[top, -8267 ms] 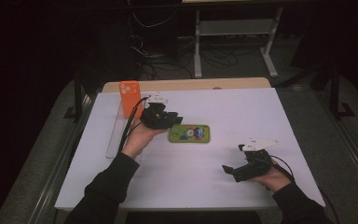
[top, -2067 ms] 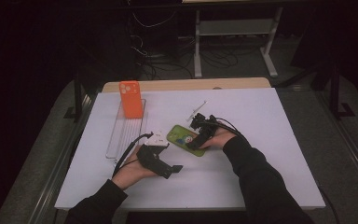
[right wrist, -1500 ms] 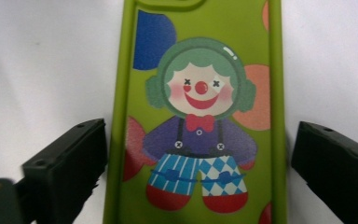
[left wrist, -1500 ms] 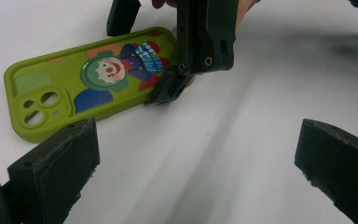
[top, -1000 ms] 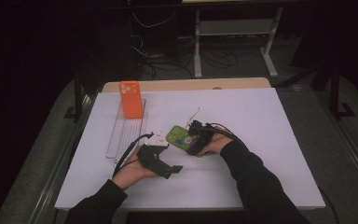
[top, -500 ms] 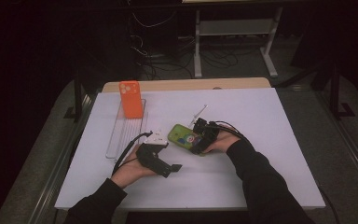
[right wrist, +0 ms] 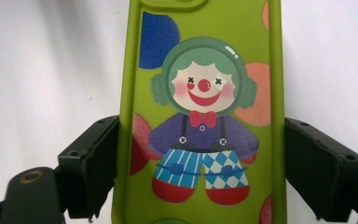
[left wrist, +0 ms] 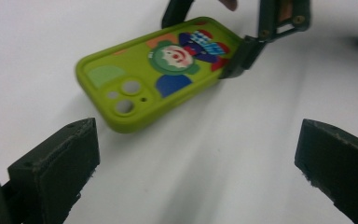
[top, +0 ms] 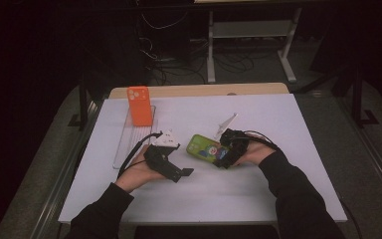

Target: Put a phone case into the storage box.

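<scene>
A lime-green phone case (top: pixel 204 147) printed with a clown lies back up in the middle of the white table (top: pixel 288 129). My right gripper (top: pixel 225 155) is shut on its right end. In the right gripper view the two jaws press the long edges of the case (right wrist: pixel 205 116) at the clown's legs. In the left gripper view the case (left wrist: pixel 158 79) tilts, with its camera end low and the other end held by the right gripper (left wrist: pixel 242 56). My left gripper (top: pixel 181 174) rests open just left of the case, nothing between its jaws.
An orange phone case (top: pixel 139 104) stands upright at the far end of a clear tray (top: pixel 129 142) at the back left. Dark floor, cables and a stand lie beyond the table's far edge.
My right gripper has carried the green case a little to the right and lifted its held end slightly. The left gripper has stayed where it was.
</scene>
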